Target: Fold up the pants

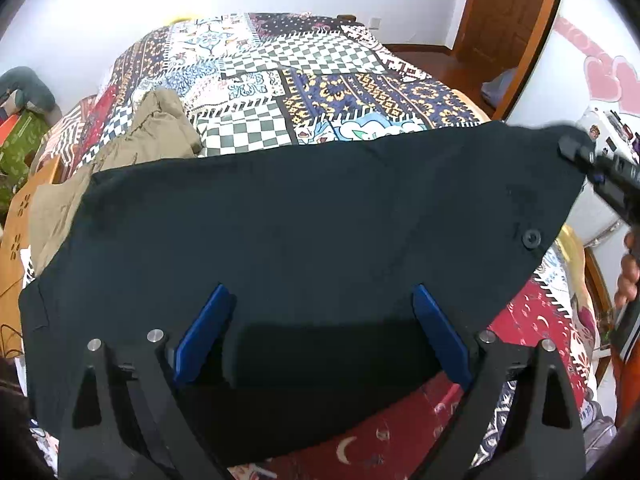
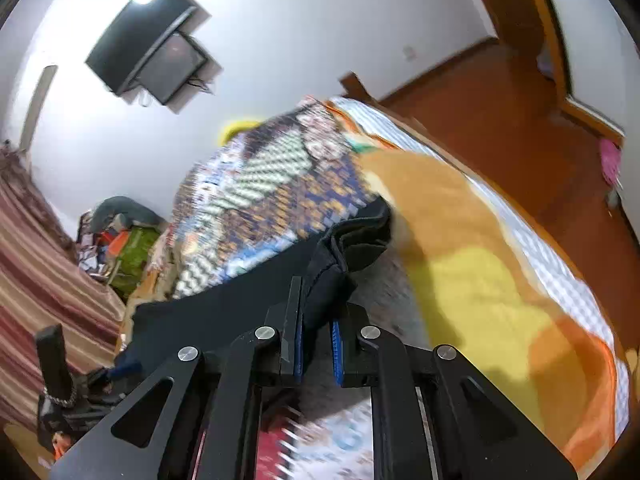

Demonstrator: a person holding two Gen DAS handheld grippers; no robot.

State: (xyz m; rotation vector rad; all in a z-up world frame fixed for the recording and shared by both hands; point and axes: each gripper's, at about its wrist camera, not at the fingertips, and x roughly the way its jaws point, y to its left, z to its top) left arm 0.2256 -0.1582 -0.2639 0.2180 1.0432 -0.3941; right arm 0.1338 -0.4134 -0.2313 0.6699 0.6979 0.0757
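The black pants [image 1: 304, 232] lie spread across the patterned bedspread [image 1: 304, 88], with a button [image 1: 531, 237] near their right end. My left gripper [image 1: 320, 332] is open, its blue pads [image 1: 204, 332] wide apart just above the pants' near part. My right gripper [image 2: 316, 344] is shut on a bunched end of the black pants [image 2: 344, 256] and holds it lifted above the bed. The right gripper also shows in the left wrist view [image 1: 576, 148], pinching the pants' far right corner.
Khaki pants [image 1: 132, 152] lie crumpled at the bed's left. A wooden piece [image 1: 16, 232] stands left of the bed. A wooden door [image 1: 508, 8] and floor are at the back right. A yellow-orange blanket [image 2: 480, 280] covers the bed's right side.
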